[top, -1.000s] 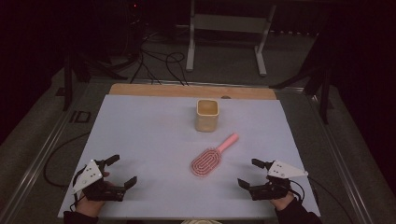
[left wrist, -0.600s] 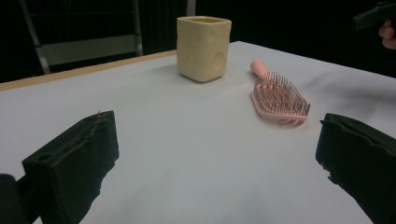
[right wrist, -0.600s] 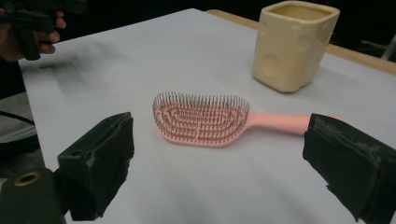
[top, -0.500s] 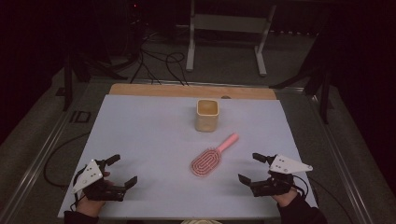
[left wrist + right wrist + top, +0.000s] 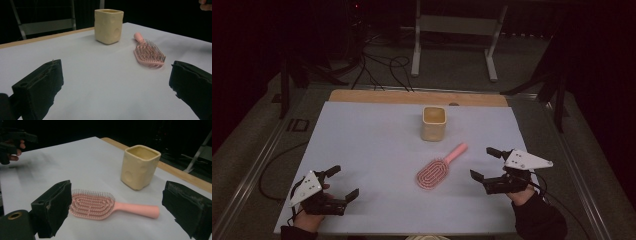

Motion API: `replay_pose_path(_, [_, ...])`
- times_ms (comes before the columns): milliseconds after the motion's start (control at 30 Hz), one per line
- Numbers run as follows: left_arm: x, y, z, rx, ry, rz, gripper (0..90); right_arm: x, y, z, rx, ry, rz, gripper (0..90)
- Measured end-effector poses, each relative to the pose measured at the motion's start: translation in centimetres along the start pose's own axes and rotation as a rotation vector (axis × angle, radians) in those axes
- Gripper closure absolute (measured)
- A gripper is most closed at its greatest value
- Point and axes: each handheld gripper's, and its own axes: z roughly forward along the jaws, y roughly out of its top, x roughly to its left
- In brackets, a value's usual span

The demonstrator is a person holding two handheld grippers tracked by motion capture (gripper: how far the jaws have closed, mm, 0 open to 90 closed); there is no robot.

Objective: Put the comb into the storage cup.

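Note:
A pink hairbrush (image 5: 438, 169) (image 5: 148, 51) (image 5: 100, 205) lies bristles up near the middle of the white table, its handle toward a cream square cup (image 5: 433, 123) (image 5: 109, 22) (image 5: 139, 166) standing upright behind it. My right gripper (image 5: 485, 163) (image 5: 117, 207) hovers just right of the brush, open, jaws wide apart with nothing between them. My left gripper (image 5: 343, 182) (image 5: 117, 85) rests at the front left corner, open and empty, pointing toward the brush and cup.
The white table sheet (image 5: 372, 145) ends in a wooden strip (image 5: 412, 98) at the far edge. Beyond it stand a metal frame (image 5: 457, 30) and floor cables (image 5: 382, 65). The left hand (image 5: 13, 151) appears far off in the right gripper view.
My right gripper has moved up and slightly forward toward the brush. The left gripper, brush and cup have stayed put.

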Motion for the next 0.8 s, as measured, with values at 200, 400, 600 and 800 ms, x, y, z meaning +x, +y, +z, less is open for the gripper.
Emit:
replay_pose_path(200, [0.0, 0.0, 0.0, -0.002, -0.003, -0.002, 0.1, -1.1, 0.9, 0.7, -0.003, -0.003, -0.006, 8.8])
replay_pose_path(400, [0.0, 0.0, 0.1, 0.000, -0.005, 0.002, 0.1, -2.0, 1.4, 1.3, -0.003, -0.009, -0.005, 9.0])
replay_pose_path(600, [0.0, -0.1, 0.1, 0.005, -0.003, 0.005, 0.1, -2.6, 2.1, 2.1, 0.002, -0.006, -0.010, 9.0])
replay_pose_path(800, [-0.1, -0.1, 0.1, 0.008, -0.004, 0.009, 0.1, -3.3, 2.7, 3.4, 0.018, -0.002, -0.009, 9.5])
